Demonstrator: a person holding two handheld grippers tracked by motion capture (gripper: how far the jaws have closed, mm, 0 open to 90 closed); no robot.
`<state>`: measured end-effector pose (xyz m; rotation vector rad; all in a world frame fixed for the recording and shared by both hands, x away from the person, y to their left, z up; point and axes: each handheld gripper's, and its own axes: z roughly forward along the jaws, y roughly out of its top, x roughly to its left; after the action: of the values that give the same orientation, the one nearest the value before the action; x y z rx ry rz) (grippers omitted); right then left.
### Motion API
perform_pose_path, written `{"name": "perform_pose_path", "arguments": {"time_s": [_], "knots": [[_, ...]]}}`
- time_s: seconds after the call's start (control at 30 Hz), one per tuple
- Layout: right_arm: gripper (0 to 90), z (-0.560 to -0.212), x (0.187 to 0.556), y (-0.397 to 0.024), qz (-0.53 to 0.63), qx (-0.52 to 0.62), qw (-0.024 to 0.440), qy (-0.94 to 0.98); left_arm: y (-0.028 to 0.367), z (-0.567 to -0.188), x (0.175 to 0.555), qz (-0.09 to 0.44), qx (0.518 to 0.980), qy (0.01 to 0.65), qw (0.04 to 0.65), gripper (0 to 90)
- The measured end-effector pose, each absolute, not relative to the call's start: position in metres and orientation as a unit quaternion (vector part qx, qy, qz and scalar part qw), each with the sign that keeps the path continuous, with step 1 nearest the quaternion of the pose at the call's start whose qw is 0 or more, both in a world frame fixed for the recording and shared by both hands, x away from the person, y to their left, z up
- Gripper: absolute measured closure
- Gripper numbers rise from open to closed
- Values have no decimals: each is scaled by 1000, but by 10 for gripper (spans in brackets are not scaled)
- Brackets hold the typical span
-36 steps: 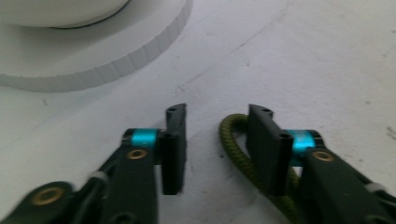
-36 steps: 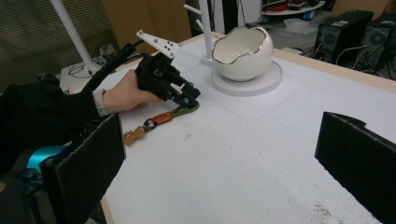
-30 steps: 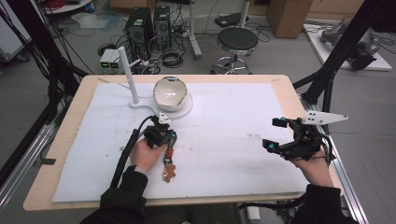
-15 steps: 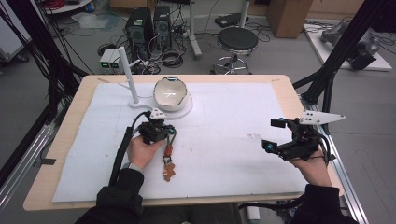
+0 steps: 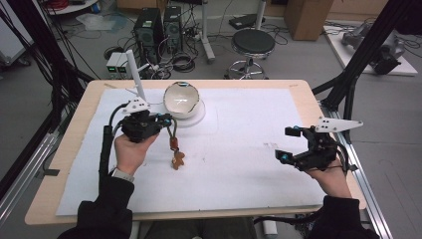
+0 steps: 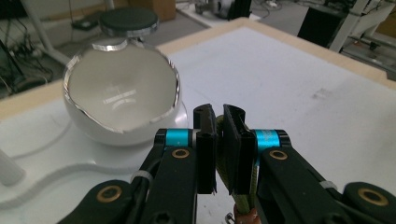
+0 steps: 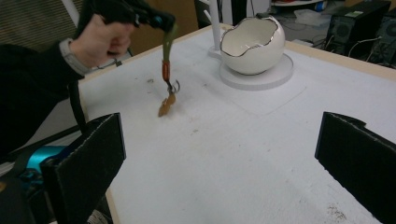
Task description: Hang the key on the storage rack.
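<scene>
My left gripper (image 5: pixel 166 119) is shut on the top of an olive strap (image 5: pixel 172 133), held above the white sheet. In the left gripper view the strap (image 6: pixel 243 200) is pinched between the jaws of that gripper (image 6: pixel 219 126). Below it hang an orange link and a small brown charm (image 5: pixel 177 160), whose lower end is at or just above the sheet. The right gripper view also shows the strap (image 7: pixel 167 44) and the charm (image 7: pixel 166 106). A white egg-shaped bowl (image 5: pixel 183 99) stands just beyond. My right gripper (image 5: pixel 286 144) rests open at the table's right, holding nothing.
The bowl sits on a round white base (image 5: pixel 199 117) with a thin white post (image 5: pixel 134 74) to its left. A white sheet (image 5: pixel 249 149) covers the wooden table (image 5: pixel 303 89). Beyond the far edge stand a stool (image 5: pixel 253 44) and computer cases.
My left hand has risen and shifted slightly left, lifting the strap so the charm now dangles instead of lying on the sheet. The right hand has kept still.
</scene>
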<state>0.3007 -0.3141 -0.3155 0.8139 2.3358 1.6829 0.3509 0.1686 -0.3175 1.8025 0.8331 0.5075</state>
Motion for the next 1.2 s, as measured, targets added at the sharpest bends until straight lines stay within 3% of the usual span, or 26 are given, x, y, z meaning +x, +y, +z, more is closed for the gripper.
{"name": "perform_pose_path", "arguments": {"time_s": [0.47, 1.2], "knots": [[9, -319, 307, -303, 552, 272, 65, 786, 176, -269, 349, 235, 741, 332, 535, 836], [9, -327, 310, -300, 539, 280, 62, 792, 246, -269, 403, 272, 730, 372, 505, 837]]}}
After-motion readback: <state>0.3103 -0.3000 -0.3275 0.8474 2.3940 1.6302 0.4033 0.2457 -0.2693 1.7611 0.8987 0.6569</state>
